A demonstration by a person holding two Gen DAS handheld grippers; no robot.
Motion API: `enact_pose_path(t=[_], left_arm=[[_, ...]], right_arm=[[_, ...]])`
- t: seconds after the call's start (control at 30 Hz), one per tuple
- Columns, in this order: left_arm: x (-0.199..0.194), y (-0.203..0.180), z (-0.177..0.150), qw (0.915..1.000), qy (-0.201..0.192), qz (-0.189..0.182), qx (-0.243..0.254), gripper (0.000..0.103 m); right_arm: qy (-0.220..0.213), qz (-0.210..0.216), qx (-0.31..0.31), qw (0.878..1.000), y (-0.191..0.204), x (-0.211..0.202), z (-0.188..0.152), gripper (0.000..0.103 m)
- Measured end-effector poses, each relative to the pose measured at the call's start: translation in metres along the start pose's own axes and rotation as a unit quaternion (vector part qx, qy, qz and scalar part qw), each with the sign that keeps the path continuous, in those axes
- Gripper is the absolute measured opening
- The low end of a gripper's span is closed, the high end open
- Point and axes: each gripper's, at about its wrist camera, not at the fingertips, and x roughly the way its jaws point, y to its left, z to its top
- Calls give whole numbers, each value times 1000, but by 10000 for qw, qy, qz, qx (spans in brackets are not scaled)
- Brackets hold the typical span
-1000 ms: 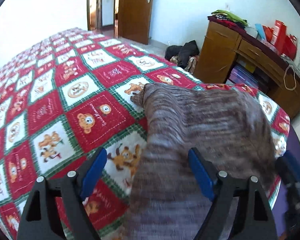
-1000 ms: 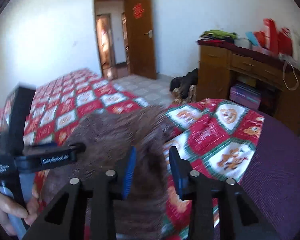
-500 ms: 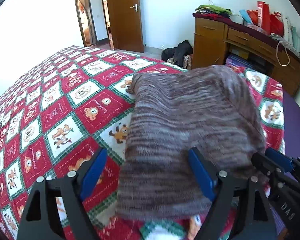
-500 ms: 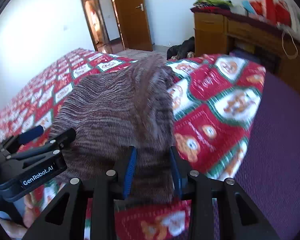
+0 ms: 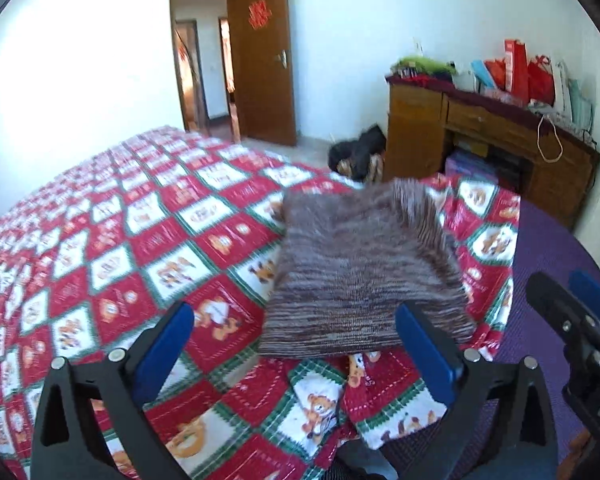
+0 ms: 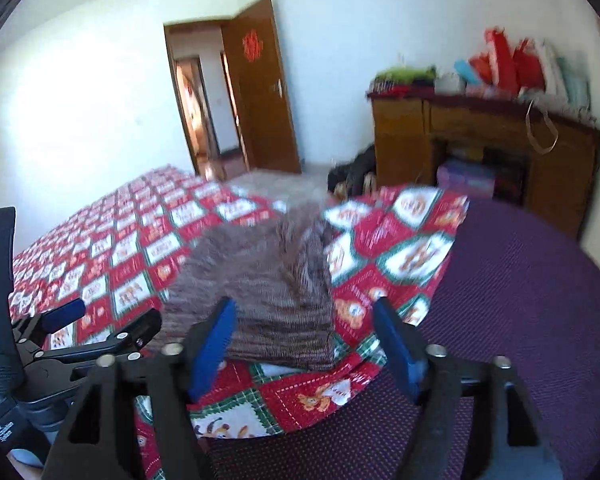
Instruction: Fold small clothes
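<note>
A brown striped knitted garment (image 5: 364, 264) lies folded in a rough rectangle on the red, white and green bear-print bedspread (image 5: 140, 248). It also shows in the right wrist view (image 6: 268, 292). My left gripper (image 5: 296, 348) is open and empty, just in front of the garment's near edge. My right gripper (image 6: 304, 336) is open and empty, also back from the near edge, at the garment's right side. The left gripper shows in the right wrist view (image 6: 100, 324) at the lower left.
The bedspread (image 6: 400, 256) ends at a corner near me, over a purple mattress (image 6: 520, 300). A wooden desk (image 5: 488, 136) with bags and clothes on top stands at the right wall. Dark bags (image 5: 360, 152) lie on the floor. A brown door (image 5: 260, 60) stands open.
The right gripper has let go of the garment and opened. Both grippers have pulled back and up from the garment, which now lies flat on the bed.
</note>
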Motion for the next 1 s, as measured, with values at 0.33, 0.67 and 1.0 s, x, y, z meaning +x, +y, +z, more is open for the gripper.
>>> enact_pose_path(t=[0.33, 0.67, 1.0], left_arm=[[-69, 9, 13, 9980, -547, -52, -327, 103], [-101, 3, 11, 9939, -998, 338, -314, 103], [-124, 1, 11, 9874, -1502, 465, -199, 103]], right_arm=[[-1195, 67, 107, 9928, 6, -78, 21, 86], [-2163, -148, -45, 9762, 13, -133, 32, 96], [-2289, -113, -11, 9734, 16, -144, 32, 96]])
